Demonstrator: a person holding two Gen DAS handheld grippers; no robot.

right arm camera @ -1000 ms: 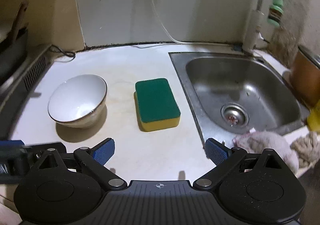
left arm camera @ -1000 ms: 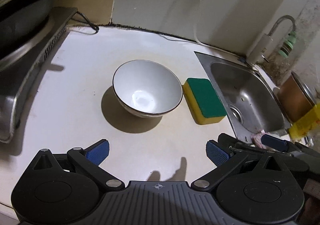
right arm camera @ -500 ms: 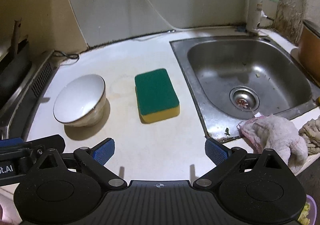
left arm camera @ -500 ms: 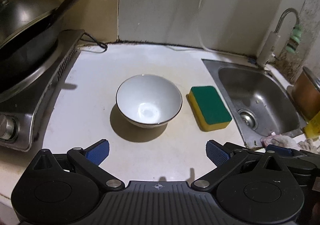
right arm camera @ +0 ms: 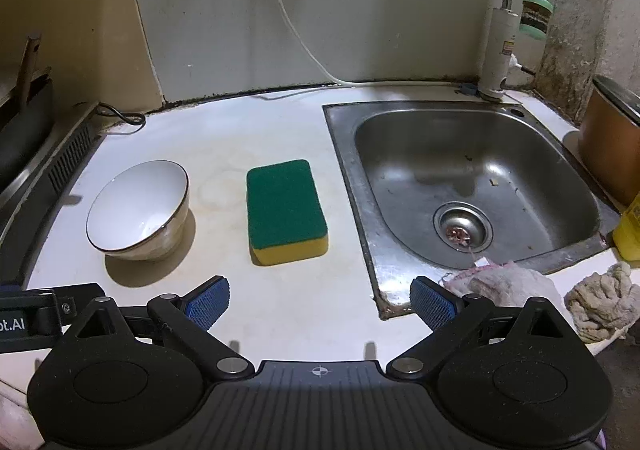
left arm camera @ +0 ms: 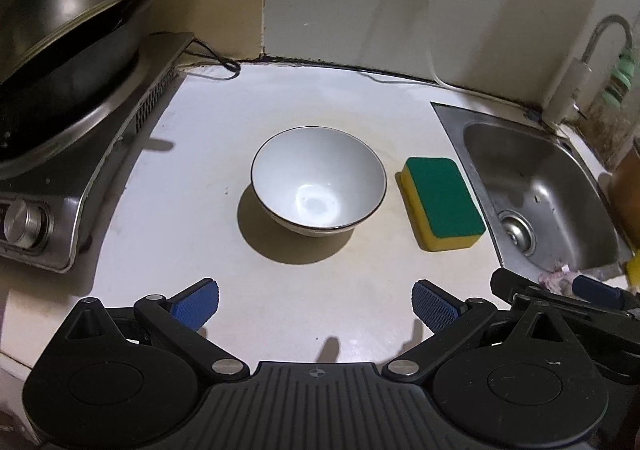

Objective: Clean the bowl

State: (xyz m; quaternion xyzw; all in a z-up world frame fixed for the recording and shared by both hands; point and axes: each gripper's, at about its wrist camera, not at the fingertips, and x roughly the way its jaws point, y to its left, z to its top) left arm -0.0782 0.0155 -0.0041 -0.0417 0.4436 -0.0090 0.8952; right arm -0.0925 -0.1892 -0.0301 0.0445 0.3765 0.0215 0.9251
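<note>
We see the white bench [left arm camera: 224,258] run from the stove [left arm camera: 100,154] on the left to the steel sink [right arm camera: 472,186] on the right, and the task's things lie between them. The bowl [left arm camera: 318,180] stands upright on the bench, straight ahead of our left gripper [left arm camera: 315,304] and centred between its fingers, which are spread wide and hold nothing. The sponge [right arm camera: 285,206] lies green side up just beside the bowl, apart from it, between bowl and sink; its long axis runs away from us, nearly in line with our right gripper [right arm camera: 320,302], whose fingers are also spread and empty. So we judge the left side nearer the bowl and the right side nearer the sponge, each with a straight forward reach. Both stay short of their things. The bowl's inside looks white with a faint mark at the bottom; we cannot tell dirt from glare. The rags [right arm camera: 516,286] by the sink's near edge are partly hidden behind the right fingers.
</note>
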